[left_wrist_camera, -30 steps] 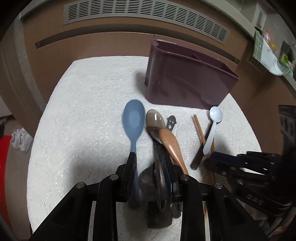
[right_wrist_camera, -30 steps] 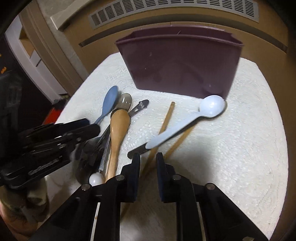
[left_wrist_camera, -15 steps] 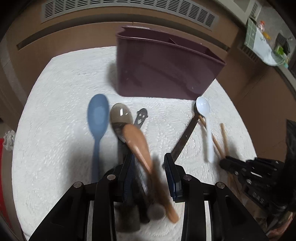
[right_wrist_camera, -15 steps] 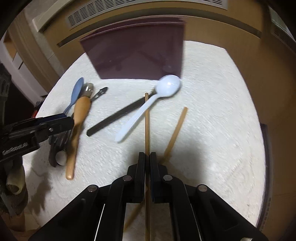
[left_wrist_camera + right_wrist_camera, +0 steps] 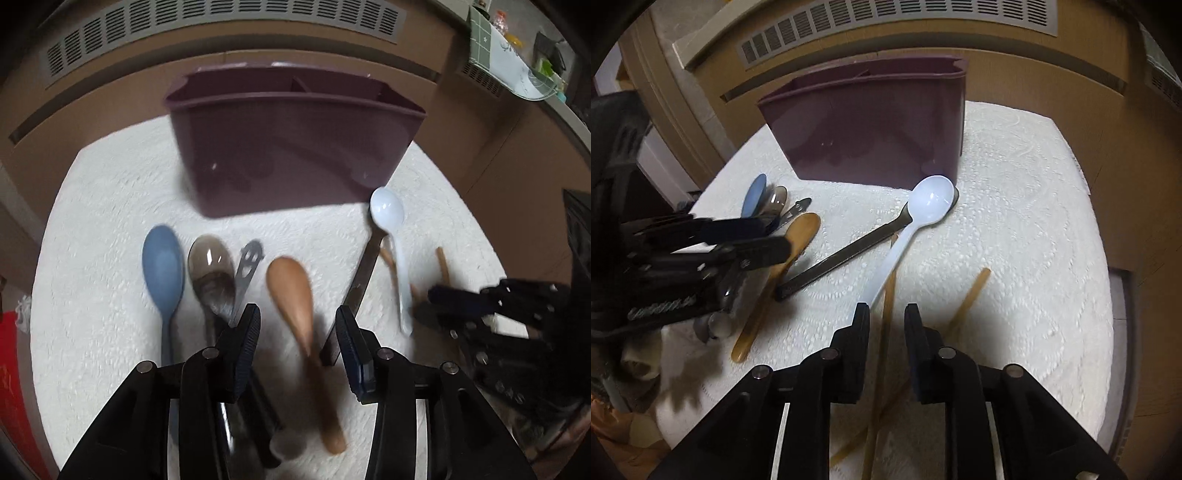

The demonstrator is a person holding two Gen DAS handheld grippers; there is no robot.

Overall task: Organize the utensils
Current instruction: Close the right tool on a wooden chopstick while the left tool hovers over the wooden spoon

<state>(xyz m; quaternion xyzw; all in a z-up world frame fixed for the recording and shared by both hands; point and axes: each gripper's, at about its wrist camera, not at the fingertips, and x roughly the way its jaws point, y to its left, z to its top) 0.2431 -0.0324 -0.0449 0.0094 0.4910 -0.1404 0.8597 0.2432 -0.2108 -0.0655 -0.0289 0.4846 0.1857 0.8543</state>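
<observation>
While tilted down, both hand-held grippers opening: left (image 5: 297, 321) w/ wooden spoon (image 5: 295, 295) between, right (image 5: 886, 314) w/ chopstick (image 5: 886, 332) between.

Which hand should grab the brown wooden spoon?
Probably the left. The left gripper already has the wooden spoon between its opening jaws, untouched. The right gripper, jaws also opening, sits over a chopstick, farther away.

Both cams are wrist fisheyes, each looking fwd and steeply down along its own fingers at the white mat (image 5: 96, 229) — close in. Left cam faces the purple holder (image 5: 291, 147) nearly square-on; right cam sees it from further right, at an angle. Shared: holder, mat, white spoon (image 5: 923, 206), wooden spoon (image 5: 295, 299) — each cam also catches the other gripper at its edge.
</observation>
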